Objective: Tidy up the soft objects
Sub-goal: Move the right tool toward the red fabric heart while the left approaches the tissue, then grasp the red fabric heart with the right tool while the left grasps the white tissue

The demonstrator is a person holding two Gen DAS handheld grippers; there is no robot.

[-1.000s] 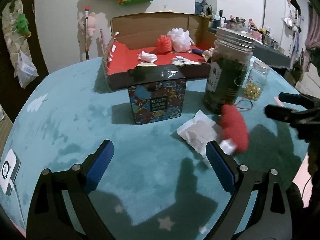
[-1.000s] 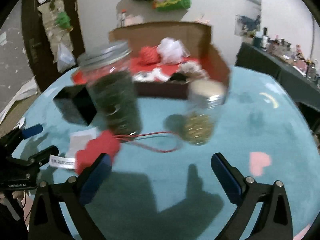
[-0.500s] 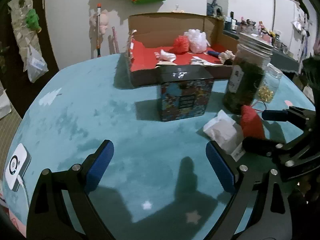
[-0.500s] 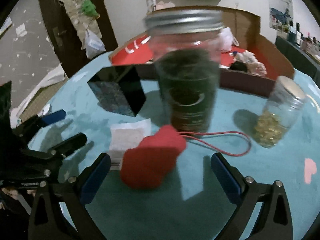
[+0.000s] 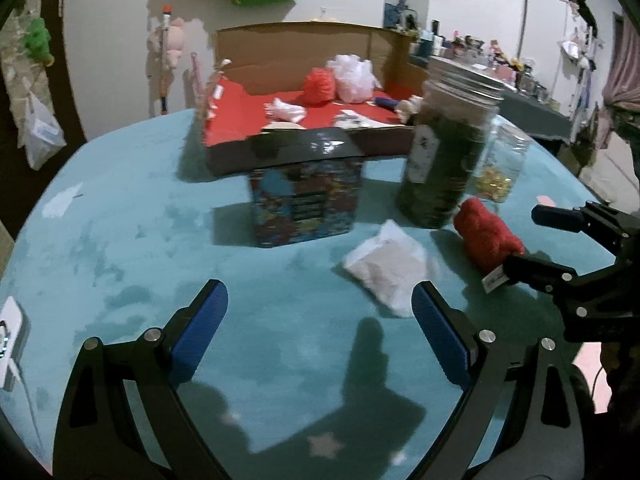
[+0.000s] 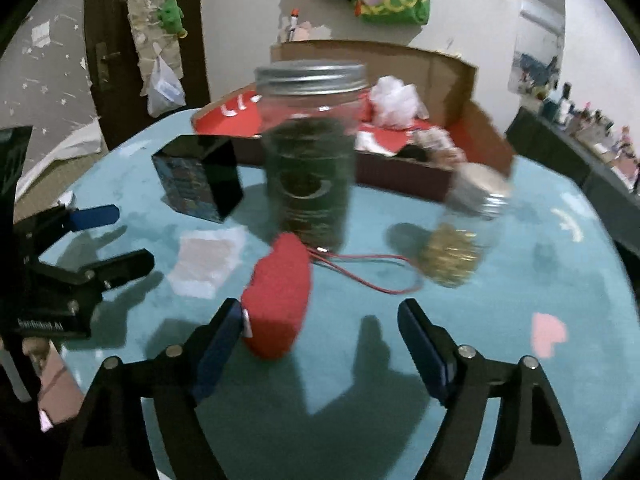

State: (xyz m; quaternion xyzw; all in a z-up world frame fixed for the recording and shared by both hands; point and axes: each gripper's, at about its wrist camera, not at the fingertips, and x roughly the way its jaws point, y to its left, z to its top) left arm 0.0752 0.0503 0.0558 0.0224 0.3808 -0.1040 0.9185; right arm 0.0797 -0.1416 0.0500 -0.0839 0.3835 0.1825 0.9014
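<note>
A red soft heart-shaped toy (image 6: 280, 292) with a white tag and a red cord lies on the teal table, in front of a tall jar. My right gripper (image 6: 320, 332) is open, its left finger beside the toy's near end. The toy also shows in the left wrist view (image 5: 488, 236), with my right gripper (image 5: 532, 240) around its far side. My left gripper (image 5: 316, 320) is open and empty over the table, a white pouch (image 5: 392, 268) just beyond its right finger. The cardboard box (image 5: 280, 44) at the back holds a red pompom (image 5: 318, 86) and a white puff (image 5: 352, 80).
A patterned tin (image 5: 306, 192) stands in front of the box. A tall jar of dark leaves (image 5: 444, 156) and a small jar of gold pieces (image 5: 500, 164) stand to its right. A white device (image 5: 8, 332) lies at the left table edge. A pink heart mark (image 6: 548, 334) shows on the cloth.
My right gripper has moved in toward the red toy, which now sits by its left finger. My left gripper's view has shifted slightly; it stays open.
</note>
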